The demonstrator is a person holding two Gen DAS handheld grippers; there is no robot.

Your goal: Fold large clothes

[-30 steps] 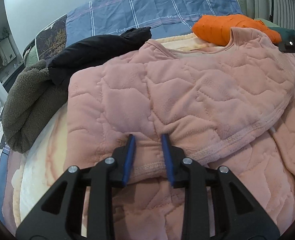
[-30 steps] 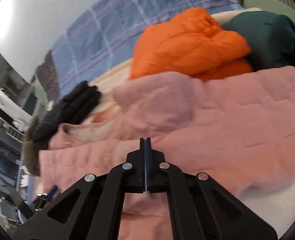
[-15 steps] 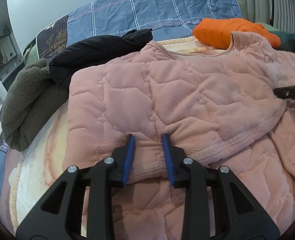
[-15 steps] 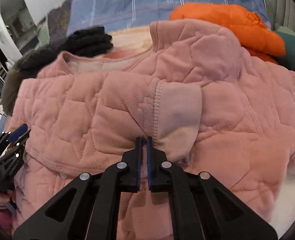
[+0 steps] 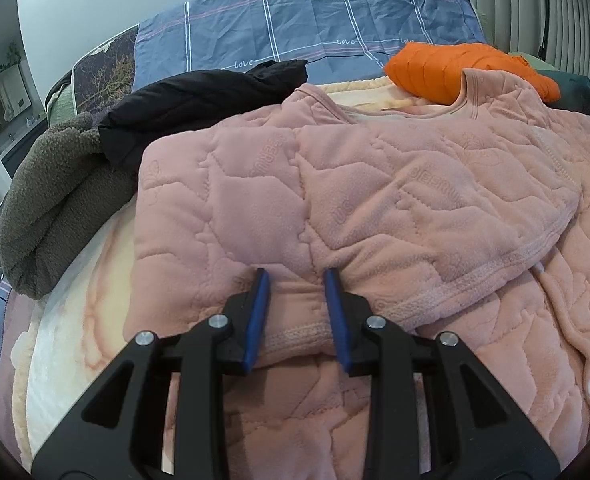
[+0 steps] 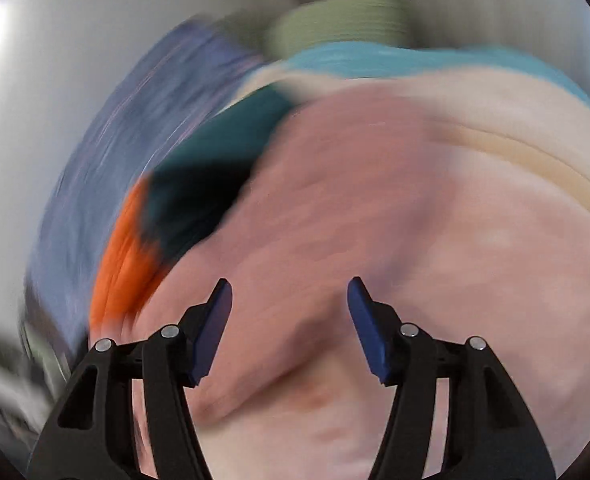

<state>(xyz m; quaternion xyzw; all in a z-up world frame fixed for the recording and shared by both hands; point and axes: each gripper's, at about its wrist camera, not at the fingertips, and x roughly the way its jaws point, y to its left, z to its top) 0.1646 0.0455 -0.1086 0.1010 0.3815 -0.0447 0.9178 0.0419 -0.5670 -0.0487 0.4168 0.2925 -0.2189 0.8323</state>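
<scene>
Softly quilted pink fleece jacket (image 5: 375, 200) bunches between left gripper (image 5: 297, 312) pads.

A bed (image 5: 55, 360) carries a pink quilted jacket (image 5: 375, 200) and other garments.

A puffy orange quilted jacket (image 5: 455, 70) lies bunched near the far right corner of the bed, with a dark teal garment (image 5: 579, 94) just beside it at the right edge. A black jacket (image 5: 199, 100) is heaped toward the far left, touching a grey-brown fleece garment (image 5: 51, 196) that sprawls along the left edge. A blue-grey checked quilt (image 5: 295, 24) covers the head of the bed. A cream and peach blanket (image 5: 83, 280) is spread underneath.
</scene>
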